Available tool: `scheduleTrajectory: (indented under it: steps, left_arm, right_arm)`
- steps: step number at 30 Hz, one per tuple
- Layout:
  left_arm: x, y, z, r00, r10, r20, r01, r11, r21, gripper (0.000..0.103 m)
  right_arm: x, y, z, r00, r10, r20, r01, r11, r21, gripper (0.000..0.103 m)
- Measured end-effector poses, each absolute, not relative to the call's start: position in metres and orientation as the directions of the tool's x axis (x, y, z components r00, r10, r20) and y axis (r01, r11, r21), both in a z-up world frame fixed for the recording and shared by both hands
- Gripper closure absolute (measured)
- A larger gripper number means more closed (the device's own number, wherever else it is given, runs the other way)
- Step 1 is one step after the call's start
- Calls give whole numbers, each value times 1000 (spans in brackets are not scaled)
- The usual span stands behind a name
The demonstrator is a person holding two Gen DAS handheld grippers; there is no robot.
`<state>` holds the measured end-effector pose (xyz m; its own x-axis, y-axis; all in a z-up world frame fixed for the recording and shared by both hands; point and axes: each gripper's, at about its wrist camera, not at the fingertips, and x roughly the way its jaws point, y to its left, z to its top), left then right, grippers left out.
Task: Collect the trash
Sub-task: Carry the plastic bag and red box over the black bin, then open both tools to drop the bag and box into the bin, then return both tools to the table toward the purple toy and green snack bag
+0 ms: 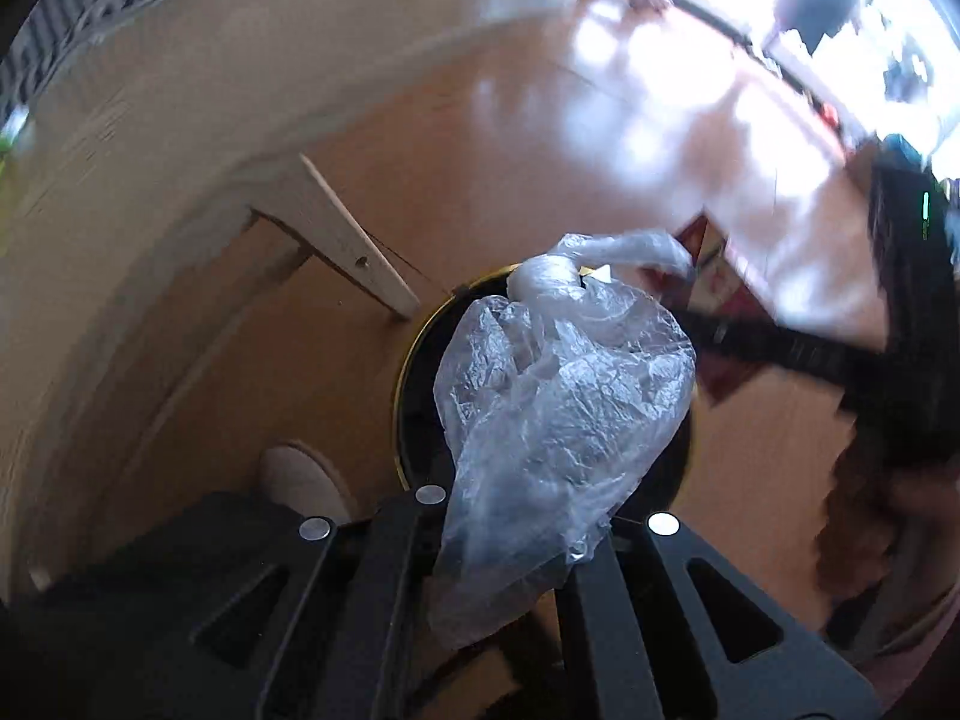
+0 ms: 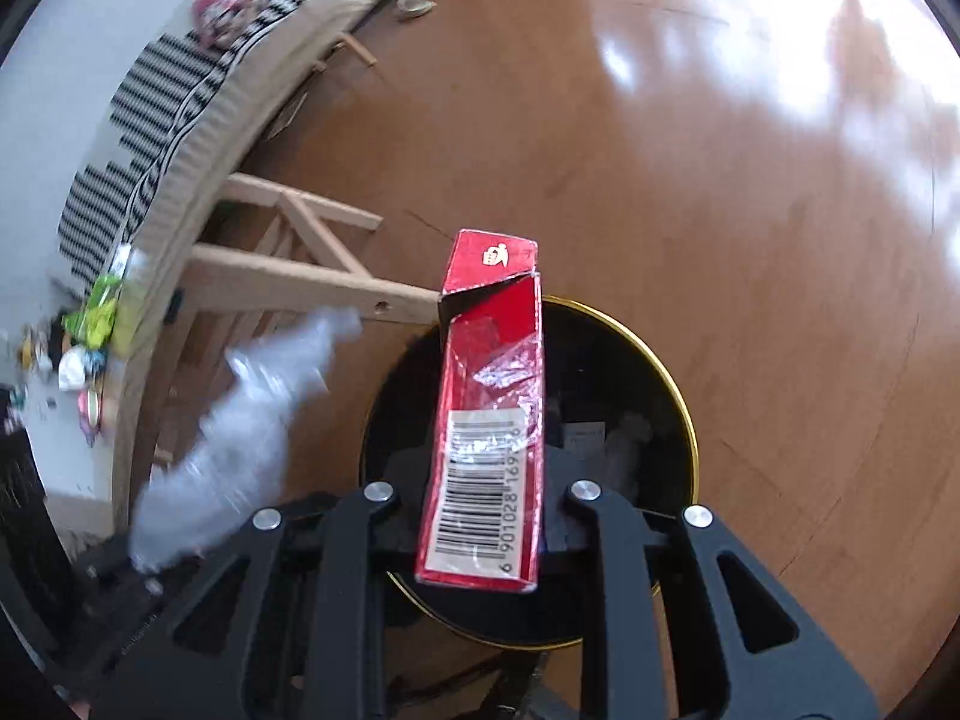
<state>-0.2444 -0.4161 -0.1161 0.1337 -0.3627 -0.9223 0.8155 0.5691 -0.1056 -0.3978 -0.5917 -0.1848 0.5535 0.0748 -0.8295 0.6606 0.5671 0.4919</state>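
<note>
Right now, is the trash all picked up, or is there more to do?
Not finished yet. Some scraps already lie inside the black bin. The left tool grips a crumpled plastic bag and the right tool grips a red box, both above the bin, not dropped in yet. More bright wrappers sit on the table, probably next.

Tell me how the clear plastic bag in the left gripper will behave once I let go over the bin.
The clear plastic bag looks thin and crumpled, so it is probably floppy and very light. It may drift rather than drop straight into the black bin. Its film bunches between the left gripper fingers, so it could cling briefly.
</note>
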Motion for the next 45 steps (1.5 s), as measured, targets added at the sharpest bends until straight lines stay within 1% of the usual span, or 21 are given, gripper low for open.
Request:
scheduleTrajectory:
  steps: [3, 10, 13, 14, 15, 16, 17, 18, 19, 20, 22, 26, 30, 33, 36, 38, 40, 41, 42, 43, 45]
  left_arm:
    - [-240, -418, -123, 81, -366, -927, 815, 560, -150, 103]
    - [-247, -427, -128, 88, -349, -933, 831, 543, -125, 103]
    - [-249, -429, -129, 53, -365, -929, 830, 534, -162, 103]
    - [-249, -429, -131, 37, -371, -928, 827, 532, -180, 101]
    - [-251, -429, -133, 29, -368, -929, 823, 536, -187, 96]
    - [-253, -430, -136, 20, -356, -934, 821, 539, -188, 74]
    - [-255, -429, -138, 4, -350, -937, 821, 536, -196, 26]
    - [-257, -429, -138, -3, -361, -932, 822, 530, -208, 9]
    - [-259, -427, -134, 15, -399, -917, 824, 524, -214, 7]
    - [-259, -427, -130, 29, -418, -908, 828, 519, -213, 6]
    - [-256, -425, -127, 45, -438, -898, 819, 531, -218, 6]
    - [-248, -414, -115, 92, -454, -886, 776, 591, -222, 6]
    - [-227, -391, -51, 180, -563, -806, 758, 602, -251, 6]
    - [-204, -364, -4, 270, -592, -759, 740, 632, -229, 6]
    - [-175, -315, 45, 400, -619, -676, 716, 672, -191, 6]
    - [-155, -271, 68, 531, -575, -622, 649, 748, -136, 6]
    - [-130, -225, 74, 643, -480, -597, 532, 840, -104, 6]
    - [-118, -204, 72, 682, -419, -600, 463, 882, -89, 6]
    - [-103, -178, 64, 714, -318, -624, 365, 929, -56, 6]
    - [-92, -161, 59, 720, -247, -648, 302, 953, -28, 6]
    - [-75, -130, 43, 711, -153, -686, 216, 976, 6, 6]
  right_arm:
    - [-402, -596, -191, 561, 82, -824, 660, 555, 505, 80]
    - [-393, -591, -184, 570, 90, -817, 644, 569, 512, 80]
    - [-392, -591, -182, 572, 84, -816, 647, 566, 511, 80]
    - [-393, -594, -180, 574, 85, -815, 649, 560, 515, 78]
    - [-392, -596, -181, 573, 95, -814, 652, 549, 523, 72]
    - [-393, -599, -183, 569, 108, -815, 659, 533, 531, 41]
    - [-394, -604, -184, 583, 126, -803, 657, 508, 556, 17]
    - [-396, -607, -186, 596, 133, -792, 657, 486, 577, 14]
    - [-398, -610, -187, 595, 135, -792, 667, 466, 581, 14]
    - [-400, -613, -189, 590, 138, -795, 683, 440, 583, 11]
    - [-407, -621, -195, 590, 147, -794, 704, 387, 595, 11]
    - [-413, -622, -193, 573, 117, -811, 723, 393, 568, 11]
    - [-409, -617, -169, 554, -31, -832, 743, 469, 478, 9]
    - [-393, -616, -151, 509, -139, -849, 761, 533, 369, 7]
    - [-369, -615, -133, 505, -221, -834, 755, 581, 303, 7]
    - [-351, -612, -120, 507, -271, -818, 752, 603, 267, 7]
    - [-335, -608, -106, 535, -296, -792, 734, 626, 262, 7]
    - [-326, -604, -96, 555, -307, -773, 722, 639, 264, 7]
    - [-316, -600, -85, 574, -325, -751, 712, 651, 263, 7]
    - [-309, -596, -74, 589, -341, -733, 705, 660, 259, 7]
    - [-294, -588, -56, 616, -355, -703, 686, 680, 258, 7]
